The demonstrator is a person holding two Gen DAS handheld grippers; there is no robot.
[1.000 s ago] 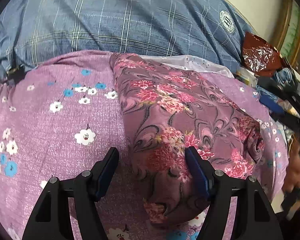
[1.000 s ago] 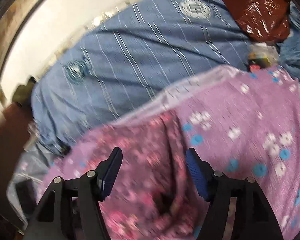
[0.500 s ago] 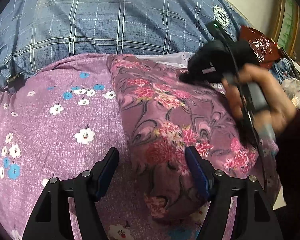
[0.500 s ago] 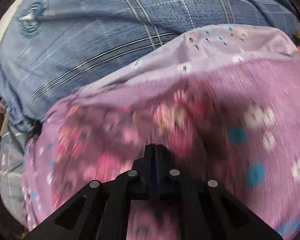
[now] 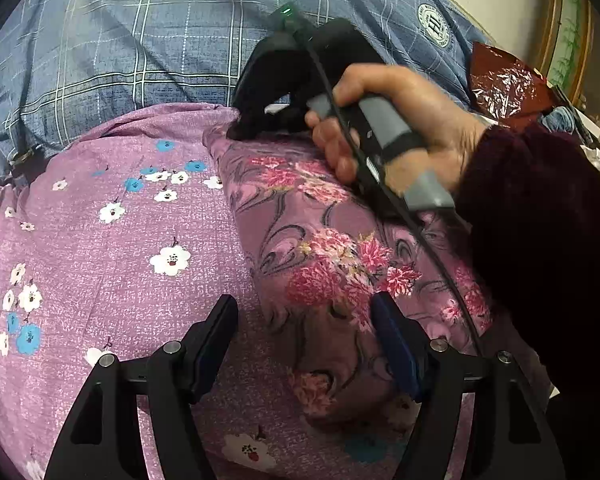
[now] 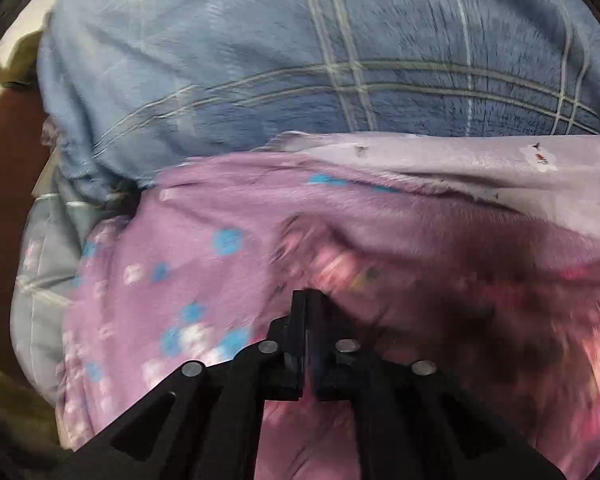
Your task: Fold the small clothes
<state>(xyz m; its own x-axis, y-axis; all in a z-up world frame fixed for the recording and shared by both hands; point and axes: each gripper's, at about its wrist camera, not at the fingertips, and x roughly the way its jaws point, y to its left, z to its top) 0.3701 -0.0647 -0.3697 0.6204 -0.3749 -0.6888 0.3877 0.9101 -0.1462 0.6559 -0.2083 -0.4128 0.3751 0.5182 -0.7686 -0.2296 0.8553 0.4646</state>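
Note:
A folded mauve garment with pink flowers and dark swirls lies on a purple flowered sheet. My left gripper hangs open over the garment's near end, one finger above the sheet and the other above the cloth. A hand holds my right gripper, whose tip rests at the garment's far left corner. In the blurred right wrist view the right gripper is shut, its jaws pressed together at the edge of the garment. I cannot tell whether cloth is pinched between them.
A blue plaid duvet fills the back, beyond the sheet. A dark red foil bag and clutter sit at the far right. A dark maroon sleeve crosses above the garment's right side.
The right gripper shut, then swung in from the right across the garment to its far left corner. The left gripper has stayed open in place.

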